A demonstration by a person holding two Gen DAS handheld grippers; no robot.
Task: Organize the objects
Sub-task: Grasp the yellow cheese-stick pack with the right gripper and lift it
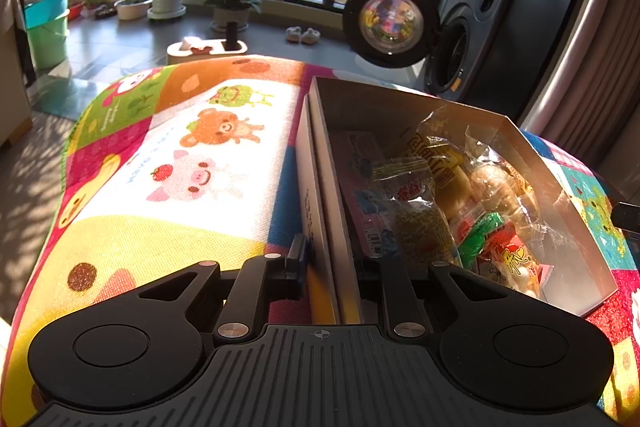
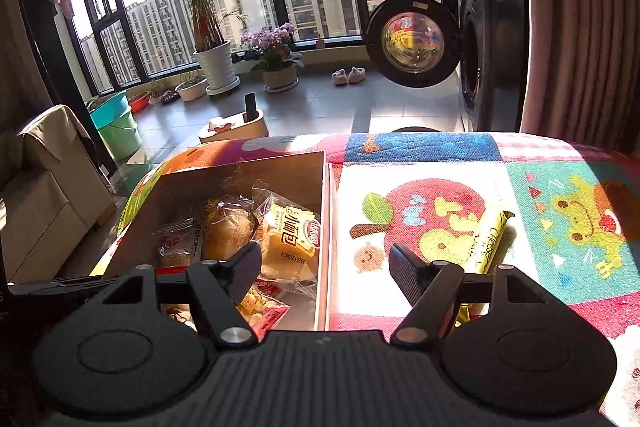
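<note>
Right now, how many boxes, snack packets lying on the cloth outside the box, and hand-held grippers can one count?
Cardboard box: 1
Snack packet outside it, the yellow cheese stick: 1
Hand-held grippers: 2 (left hand-held gripper, right hand-held gripper)
Total: 4

From the left wrist, the near end of the box [image 1: 400,107] disappears behind the left gripper [image 1: 332,263], so where its fingers [image 1: 297,251] meet the box wall cannot be made out. The pink packet [image 1: 360,183] lies half under the other snacks, its print too small to read. In the right wrist view, the lower end of the yellow cheese stick [image 2: 486,247] is hidden behind the right gripper [image 2: 326,267], and a snack with a cartoon face [image 2: 176,315] only peeks out below one finger. The counter [image 2: 560,195] under its bright mat runs off the right edge.
</note>
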